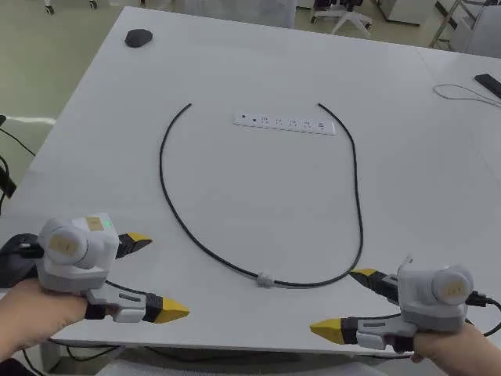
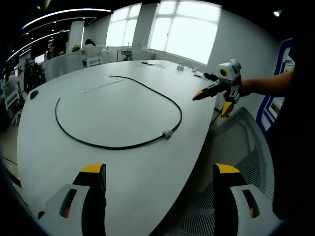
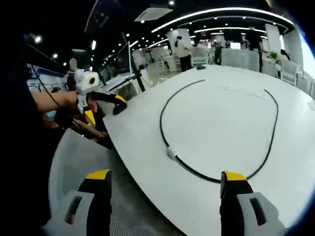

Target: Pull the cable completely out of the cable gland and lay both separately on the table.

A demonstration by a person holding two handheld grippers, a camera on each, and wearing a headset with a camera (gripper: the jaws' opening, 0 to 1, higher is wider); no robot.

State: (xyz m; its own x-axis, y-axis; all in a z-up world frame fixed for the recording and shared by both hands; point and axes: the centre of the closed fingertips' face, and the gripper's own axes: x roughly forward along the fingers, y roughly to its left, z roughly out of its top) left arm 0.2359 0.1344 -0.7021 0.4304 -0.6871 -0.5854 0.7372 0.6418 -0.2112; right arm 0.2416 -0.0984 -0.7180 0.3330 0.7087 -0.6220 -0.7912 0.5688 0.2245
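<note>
A long black cable (image 1: 356, 188) lies in a wide U on the white table (image 1: 235, 70). A small white cable gland (image 1: 264, 279) sits on the cable at the bottom of the U, near the front edge. My left gripper (image 1: 164, 274) hovers open at the front left, to the left of the gland. My right gripper (image 1: 335, 300) is open at the front right, just beyond the table edge. In the left gripper view the gland (image 2: 168, 133) lies ahead of the open jaws, with the right gripper (image 2: 211, 93) beyond. In the right gripper view the gland (image 3: 171, 152) sits just ahead.
A white power strip (image 1: 284, 122) lies inside the top of the U. A black mouse (image 1: 138, 37) rests at the far left corner. A thin grey wire (image 1: 462, 95) and a dark object (image 1: 489, 82) are at the far right. Office chairs stand beyond the table.
</note>
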